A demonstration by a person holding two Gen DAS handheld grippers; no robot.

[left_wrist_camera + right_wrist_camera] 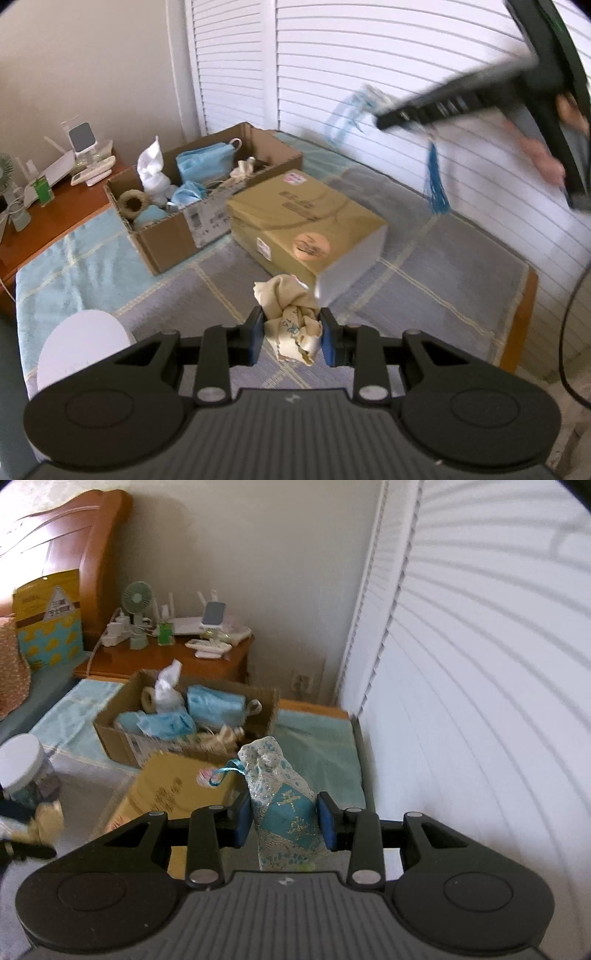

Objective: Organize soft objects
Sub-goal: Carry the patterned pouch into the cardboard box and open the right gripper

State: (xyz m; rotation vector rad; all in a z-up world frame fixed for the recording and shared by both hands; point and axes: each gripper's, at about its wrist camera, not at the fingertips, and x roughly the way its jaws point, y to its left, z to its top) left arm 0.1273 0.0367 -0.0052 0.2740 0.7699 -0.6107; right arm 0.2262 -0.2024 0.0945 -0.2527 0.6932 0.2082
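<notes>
Your left hand-held gripper (291, 338) pinches a crumpled cloth (291, 317) low over the bed (424, 280). Your right hand-held gripper (284, 821) pinches a blue pouch (279, 797) up high. Next, I think, carry both to the open box (110, 731) and let go.

Crumpled beige cloth (291, 325) looks soft and matt, the blue brocade pouch (286, 812) has shiny woven thread, both boxes are plain matt cardboard (162, 236) and smoother tan card (306, 225), nightstand (177, 661) glossy wood.
</notes>
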